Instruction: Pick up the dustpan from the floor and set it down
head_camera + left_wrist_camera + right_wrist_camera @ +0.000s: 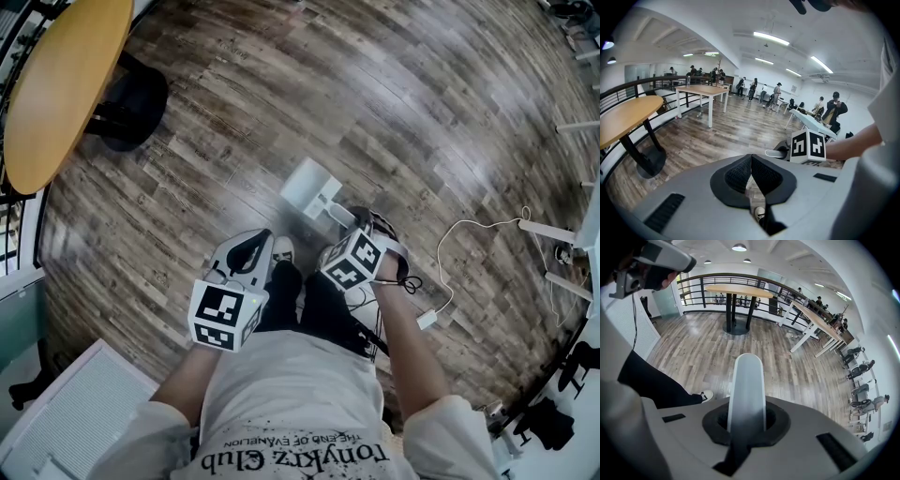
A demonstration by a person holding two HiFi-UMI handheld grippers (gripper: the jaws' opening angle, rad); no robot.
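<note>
Right gripper [746, 420] clamped hard on pale smooth plastic handle [746, 380] of white plastic dustpan [307, 186]. Pan low over brown wood-plank floor [187, 178], just ahead of white shoe [282, 249]; touching or not, cannot tell. Left gripper [751, 176] closed, nothing between jaws. Probably light, stiff, slick. Best hold: mid-handle, squarely across.

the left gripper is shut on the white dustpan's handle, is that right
Not quite: it is the right gripper, not the left. The right gripper view shows its fingers shut on the white dustpan by its handle. In the left gripper view, the left gripper is shut on nothing.
</note>
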